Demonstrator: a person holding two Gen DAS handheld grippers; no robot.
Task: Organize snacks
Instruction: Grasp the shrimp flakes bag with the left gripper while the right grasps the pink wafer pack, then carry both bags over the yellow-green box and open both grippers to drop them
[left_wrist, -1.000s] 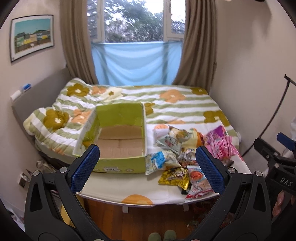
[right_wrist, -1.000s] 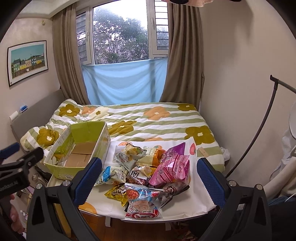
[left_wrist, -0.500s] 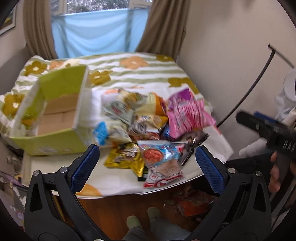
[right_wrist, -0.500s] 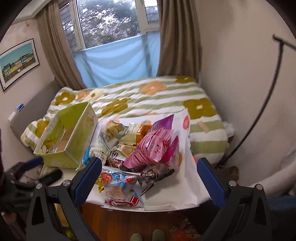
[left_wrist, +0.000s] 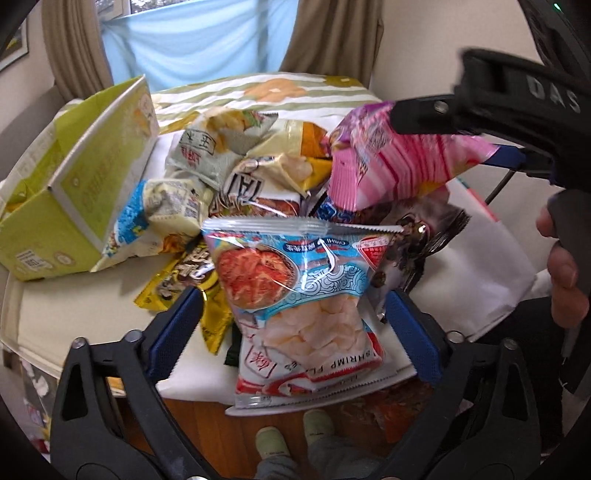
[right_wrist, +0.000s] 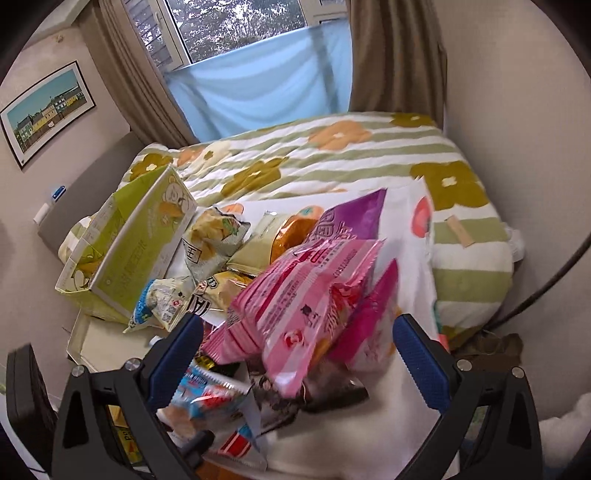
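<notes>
A pile of snack bags lies on a white cloth at the foot of the bed. My left gripper is open, its blue pads either side of a shrimp chips bag at the pile's near edge. My right gripper is open around a pink striped bag, which also shows in the left wrist view. An open green cardboard box stands left of the pile; it also shows in the right wrist view.
The striped flowered quilt covers the bed behind the pile. A wall stands close on the right. A black pole leans at the bed's right corner. My feet stand on wooden floor below the bed edge.
Both grippers have moved down and in close to the snack pile. The left now straddles the shrimp chips bag, the right the pink bag. Both stay open.
</notes>
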